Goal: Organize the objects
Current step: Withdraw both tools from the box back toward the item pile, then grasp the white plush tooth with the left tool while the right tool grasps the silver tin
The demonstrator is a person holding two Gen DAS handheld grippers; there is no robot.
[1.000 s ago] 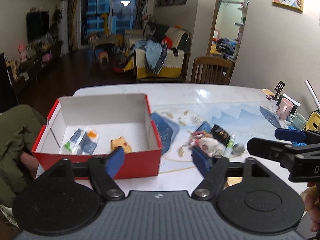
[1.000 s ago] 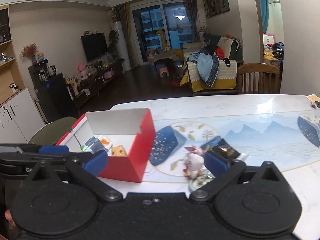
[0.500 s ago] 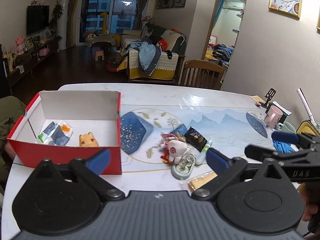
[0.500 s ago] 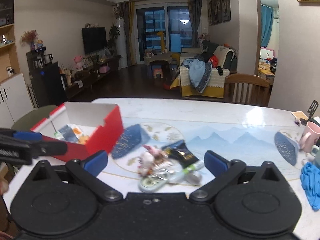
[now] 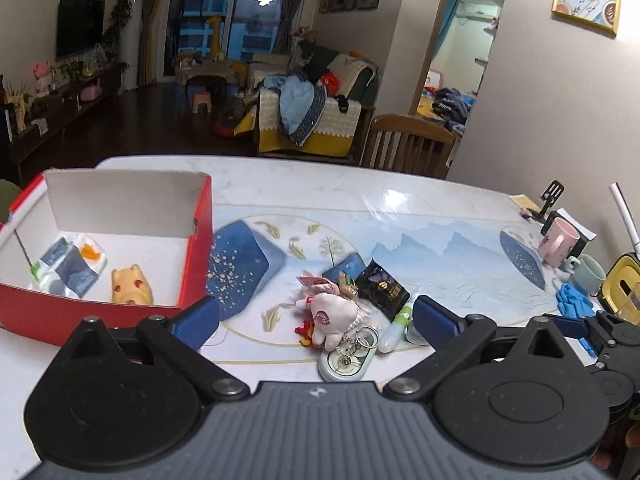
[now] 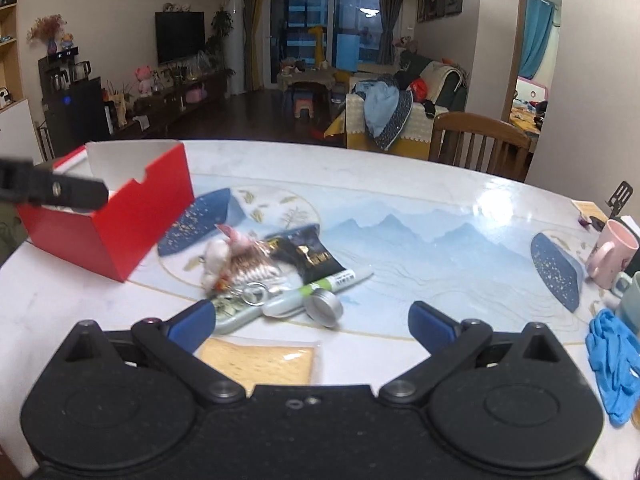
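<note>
I have both claws, left gripper (image 5: 316, 322) and right gripper (image 6: 310, 326), spread and empty over the tabletop's near edge, where the pink plush keychain (image 5: 334, 312), black foil sachet (image 5: 382, 288) and round silver tin (image 6: 323, 309) await the open red cardboard box (image 5: 196, 236), already holding a yellow pig toy (image 5: 130, 285).

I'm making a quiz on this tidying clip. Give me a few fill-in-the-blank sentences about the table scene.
1. The yellow pig toy lies inside the ____ box.
2. The mug nearest the blue gloves is ____.
3. The black packet lies ____ the box.
4. Both grippers, left and right, stand ____.

Missing: red; pink; outside; open
</note>
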